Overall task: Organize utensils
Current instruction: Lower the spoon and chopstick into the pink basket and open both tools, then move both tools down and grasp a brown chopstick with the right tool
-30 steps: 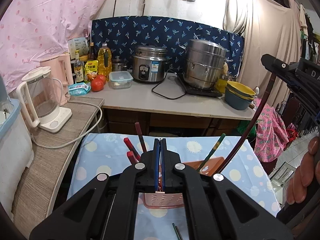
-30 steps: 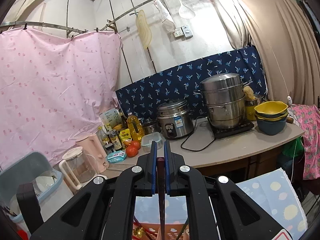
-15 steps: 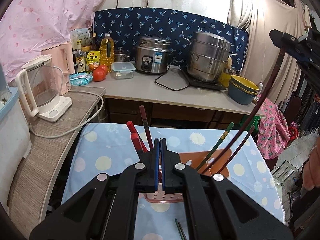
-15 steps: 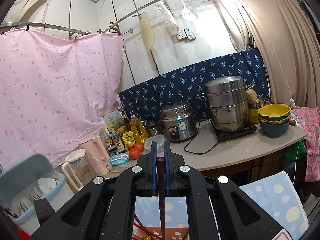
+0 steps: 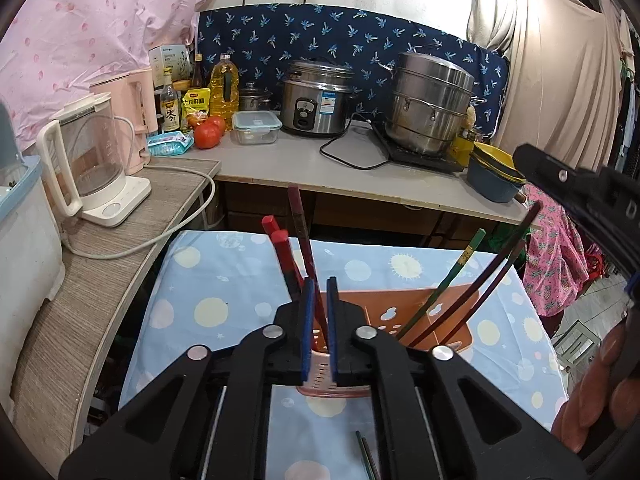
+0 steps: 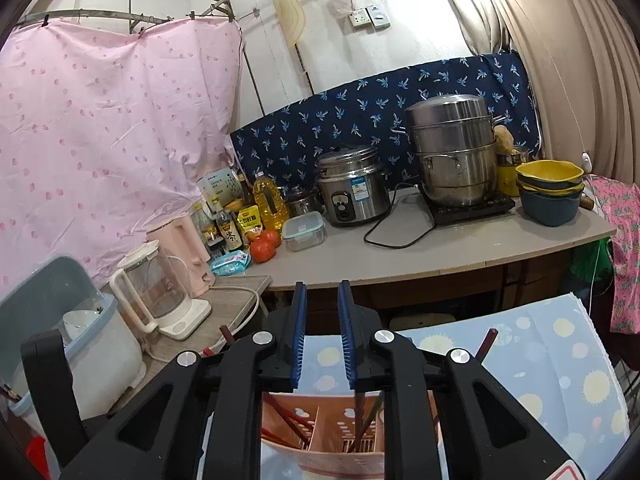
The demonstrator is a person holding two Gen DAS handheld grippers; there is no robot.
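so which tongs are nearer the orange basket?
Left tongs, low against the orange basket with its near rim between the opening jaws. Right tongs hang above it, opening on nothing.

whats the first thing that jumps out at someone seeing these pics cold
The pink perforated utensil basket on the sun-dotted blue tablecloth, bristling with red chopsticks and dark ones leaning right. Both black grippers fill the foreground, left gripper and right gripper, jaws opening, nothing between them. Behind, a steel steamer pot gleams on the counter.
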